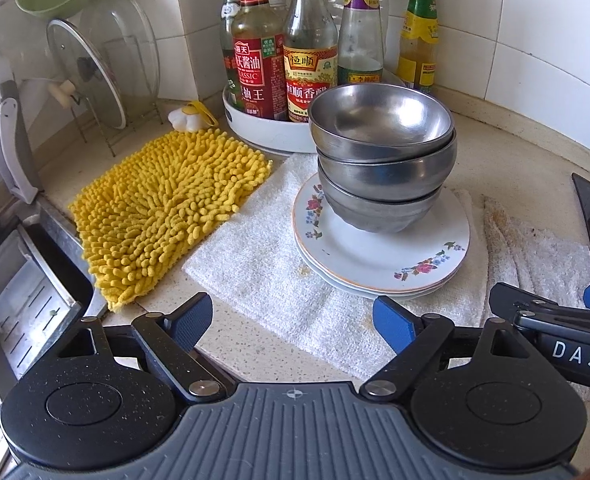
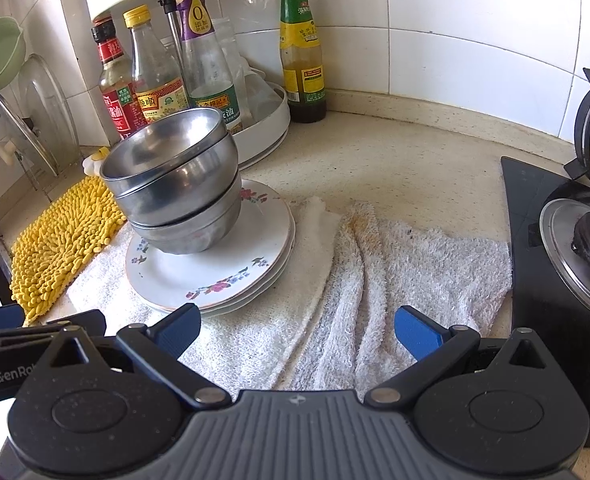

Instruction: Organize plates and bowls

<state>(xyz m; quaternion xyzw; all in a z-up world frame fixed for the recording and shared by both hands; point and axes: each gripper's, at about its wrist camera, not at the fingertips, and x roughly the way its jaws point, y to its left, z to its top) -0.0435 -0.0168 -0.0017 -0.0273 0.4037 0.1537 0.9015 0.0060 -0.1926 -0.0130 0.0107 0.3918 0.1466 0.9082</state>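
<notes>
On the kitchen counter point(image 2: 395, 160), three nested steel bowls point(image 1: 383, 160) sit on stacked floral plates point(image 1: 379, 256); left gripper point(image 1: 291, 324) and right gripper point(image 2: 297, 332) spread apart, empty

Red-labelled soy sauce bottle point(image 1: 255, 68), far centre: "CLASSIC", Chinese characters "酱油". Vinegar bottle point(image 1: 309, 60) to its right: "恒顺", "恒顺香醋". Purple-necked bottle point(image 2: 205, 60): large "0". Right gripper point(image 1: 575, 350) body, near right in the left wrist view: "DAS". Left gripper point(image 2: 11, 376) body, near left in the right wrist view: "GenRo", cut off.
</notes>
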